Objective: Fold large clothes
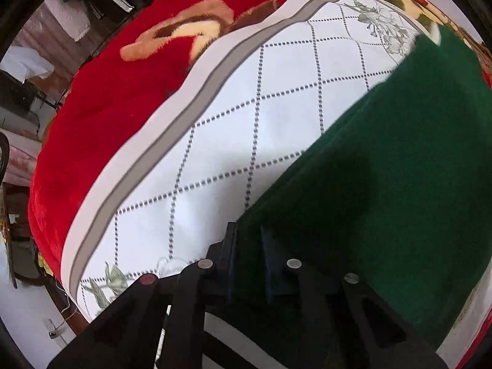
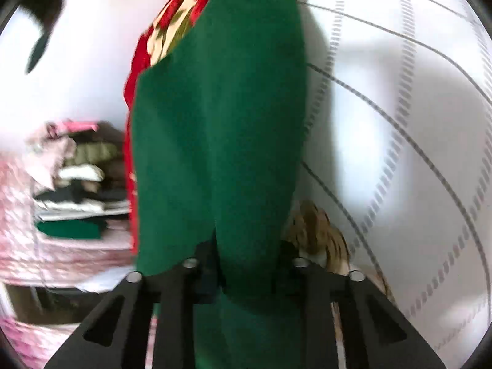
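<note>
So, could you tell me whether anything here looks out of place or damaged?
Nothing stands out. The green garment lies on the white quilted sheet, untorn as far as visible, with both grippers closed on its fabric. The only clutter is a blurred pile of clothes off to the side.

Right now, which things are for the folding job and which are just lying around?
For the job:
- green garment, lying on the white quilted sheet
- left gripper, shut on the green garment
- right gripper, shut on the green garment

Just lying about:
- red plush blanket
- pile of folded clothes off to the side
</note>
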`<state>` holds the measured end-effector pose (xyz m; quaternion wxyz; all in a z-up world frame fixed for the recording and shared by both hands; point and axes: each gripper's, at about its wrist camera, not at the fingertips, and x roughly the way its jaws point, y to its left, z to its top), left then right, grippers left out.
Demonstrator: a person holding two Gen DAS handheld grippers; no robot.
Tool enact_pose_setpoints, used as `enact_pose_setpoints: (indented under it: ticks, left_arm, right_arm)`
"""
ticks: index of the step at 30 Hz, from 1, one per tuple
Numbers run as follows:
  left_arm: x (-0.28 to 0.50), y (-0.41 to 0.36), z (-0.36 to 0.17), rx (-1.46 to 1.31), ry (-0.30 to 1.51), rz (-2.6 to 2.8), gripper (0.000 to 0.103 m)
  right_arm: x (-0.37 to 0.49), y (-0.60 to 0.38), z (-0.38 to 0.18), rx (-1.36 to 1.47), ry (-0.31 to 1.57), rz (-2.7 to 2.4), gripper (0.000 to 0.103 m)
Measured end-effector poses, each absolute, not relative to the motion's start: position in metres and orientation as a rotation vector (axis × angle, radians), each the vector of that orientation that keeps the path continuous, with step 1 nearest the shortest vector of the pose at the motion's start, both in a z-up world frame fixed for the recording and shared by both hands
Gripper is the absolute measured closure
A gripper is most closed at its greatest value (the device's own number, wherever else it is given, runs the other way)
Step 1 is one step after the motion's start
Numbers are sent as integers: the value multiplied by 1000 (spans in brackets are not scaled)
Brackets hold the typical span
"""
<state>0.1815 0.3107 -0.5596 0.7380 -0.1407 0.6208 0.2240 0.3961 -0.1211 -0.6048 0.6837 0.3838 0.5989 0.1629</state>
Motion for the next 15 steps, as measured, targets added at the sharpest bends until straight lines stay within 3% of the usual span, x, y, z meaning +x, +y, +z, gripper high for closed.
enact_pose_setpoints:
  ticks: [7, 8, 9, 10, 11, 15]
  left_arm:
    - [183, 310, -514, -368, 1285, 385, 83]
    - [179, 310, -502, -404, 1255, 366, 65]
    - [173, 310, -490, -435, 1226, 360, 31]
    - [171, 305, -481, -462, 1194, 356, 16]
    - [168, 303, -475, -481, 1166, 358, 10]
    - [168, 298, -488, -469, 1196, 426, 10]
  right_arm:
    - [276, -190, -574, 921, 1371, 166, 83]
    - [253, -202, -567, 895, 1383, 125, 82]
    - [228, -212, -561, 827, 1417, 76, 80]
    - [212, -215, -559, 787, 1445, 52, 77]
    - [194, -220, -562, 748, 1488, 22, 68]
    - [158, -224, -574, 663, 1583, -29, 38]
